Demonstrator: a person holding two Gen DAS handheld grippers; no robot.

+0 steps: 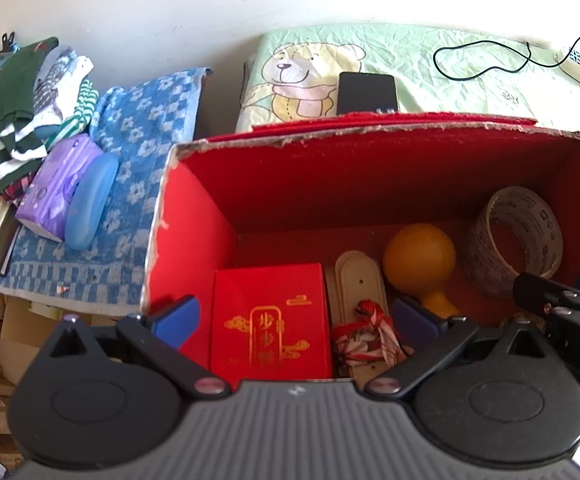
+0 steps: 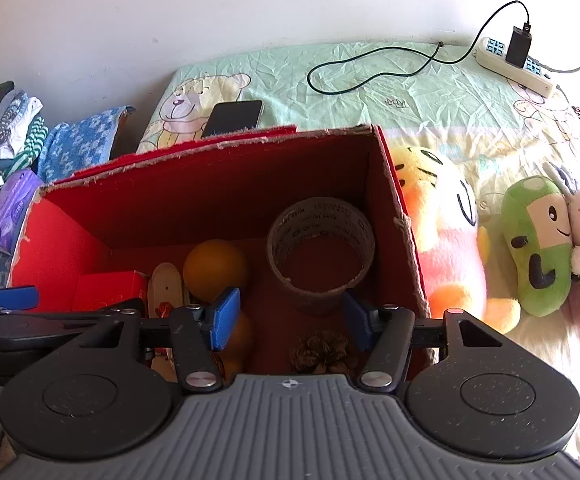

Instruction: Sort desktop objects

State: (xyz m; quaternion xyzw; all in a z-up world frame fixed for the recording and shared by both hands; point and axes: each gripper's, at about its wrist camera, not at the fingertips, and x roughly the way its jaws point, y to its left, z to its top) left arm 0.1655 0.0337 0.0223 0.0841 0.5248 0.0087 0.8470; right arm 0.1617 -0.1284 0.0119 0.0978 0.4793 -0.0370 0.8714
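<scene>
A red cardboard box (image 1: pixel 193 208) (image 2: pixel 394 200) stands open on the bed. Inside lie a small red gift box (image 1: pixel 269 320) (image 2: pixel 105 290), a beige shoehorn-like piece (image 1: pixel 360 284) with a red-white cord (image 1: pixel 370 332), an orange gourd (image 1: pixel 420 258) (image 2: pixel 213 266), a tape roll (image 1: pixel 518 236) (image 2: pixel 322 248) and a pine cone (image 2: pixel 322 350). My left gripper (image 1: pixel 294 320) is open and empty above the gift box. My right gripper (image 2: pixel 290 316) is open and empty above the pine cone, below the tape roll.
A black phone (image 1: pixel 366 92) (image 2: pixel 233 118) lies behind the box on the green bear sheet. A cable and power strip (image 2: pixel 514 64) are far right. Plush toys (image 2: pixel 538 244) sit right of the box. A blue towel (image 1: pixel 129 184), purple pack (image 1: pixel 57 188), blue case and folded clothes lie left.
</scene>
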